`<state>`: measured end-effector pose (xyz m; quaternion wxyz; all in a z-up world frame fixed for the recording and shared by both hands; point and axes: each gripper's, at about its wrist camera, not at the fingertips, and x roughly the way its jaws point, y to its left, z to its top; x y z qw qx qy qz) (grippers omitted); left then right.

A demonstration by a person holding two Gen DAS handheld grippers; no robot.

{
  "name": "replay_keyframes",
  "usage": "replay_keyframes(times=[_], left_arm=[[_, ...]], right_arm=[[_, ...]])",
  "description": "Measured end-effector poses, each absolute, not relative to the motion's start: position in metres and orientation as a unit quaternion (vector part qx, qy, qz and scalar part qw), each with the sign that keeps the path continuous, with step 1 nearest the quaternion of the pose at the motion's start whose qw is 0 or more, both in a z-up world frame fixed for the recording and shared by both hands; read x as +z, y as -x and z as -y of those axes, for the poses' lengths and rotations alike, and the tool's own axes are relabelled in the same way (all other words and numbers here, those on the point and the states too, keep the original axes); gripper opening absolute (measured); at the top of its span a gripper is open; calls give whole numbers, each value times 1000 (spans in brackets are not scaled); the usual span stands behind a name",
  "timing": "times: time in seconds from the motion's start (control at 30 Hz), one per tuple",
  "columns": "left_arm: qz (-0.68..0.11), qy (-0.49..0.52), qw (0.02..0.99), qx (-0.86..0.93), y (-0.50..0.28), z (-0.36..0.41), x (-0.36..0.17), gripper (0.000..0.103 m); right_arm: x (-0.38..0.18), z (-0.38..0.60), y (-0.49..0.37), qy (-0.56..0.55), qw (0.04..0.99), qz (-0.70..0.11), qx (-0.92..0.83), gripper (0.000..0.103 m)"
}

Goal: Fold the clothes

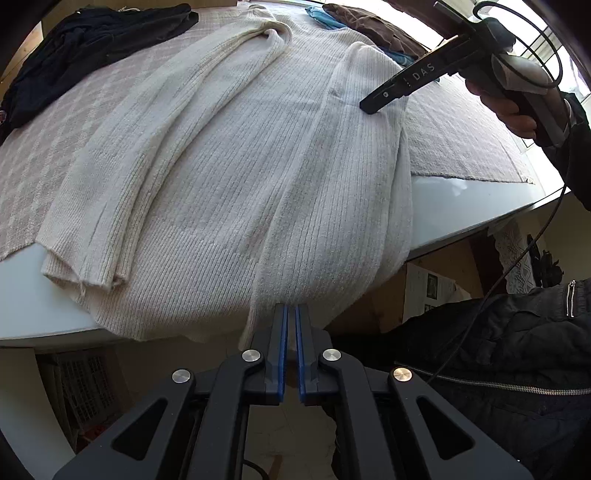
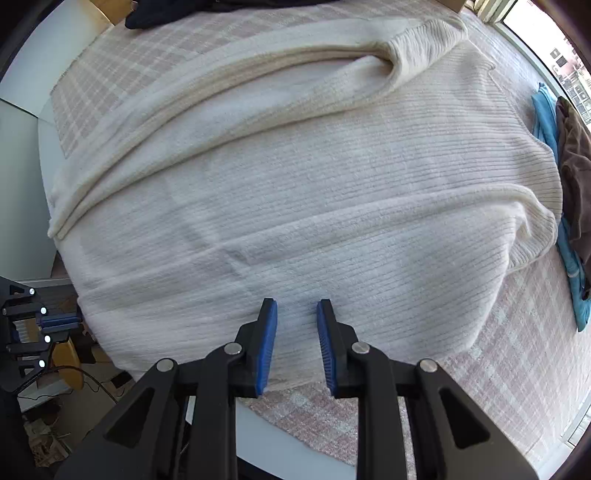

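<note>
A big cream sweater [image 1: 236,155] lies flat on the desk [image 1: 461,199], on top of a checked cloth [image 1: 461,122]. Its bottom edge hangs a little over the near edge of the desk. Its neck is at the far end, so its long way runs from near to far. One sleeve [image 1: 122,177] is laid down along the left side. The other sleeve [image 1: 295,206] lies down the middle-right of the body.

The left gripper [image 1: 291,310] is right at the near hem. Its blue pads are almost together, and a thin bit of the hem seems pinched between them, but I cannot tell for sure. The right gripper [image 2: 296,312] is open wide and holds nothing. It hangs just over the right side of the sweater, farther up.

The left gripper is nearer the hem, so a fold from near to far would start there. The sleeves look tucked in, so this could be partway through folding.

A dark pile of clothes [image 1: 85,44] sits far left. A brown cloth [image 1: 369,29] and a blue cloth [image 1: 325,18] sit far right.
</note>
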<state>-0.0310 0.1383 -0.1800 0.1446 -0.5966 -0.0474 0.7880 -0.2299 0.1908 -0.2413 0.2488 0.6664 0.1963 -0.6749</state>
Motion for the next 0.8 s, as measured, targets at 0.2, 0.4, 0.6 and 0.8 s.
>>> replay_keyframes(times=[0.2, 0.4, 0.6, 0.8], left_arm=[[65, 573, 114, 809, -17, -156, -173, 4], [86, 551, 85, 826, -45, -174, -172, 9], [61, 553, 66, 828, -38, -198, -183, 10], [64, 517, 25, 853, -26, -220, -180, 15]], right_arm=[[-183, -239, 235, -649, 263, -94, -708, 23], [-149, -330, 251, -610, 210, 28, -764, 37], [-168, -339, 258, -621, 216, 29, -753, 37], [-186, -348, 265, -633, 221, 29, -741, 37]])
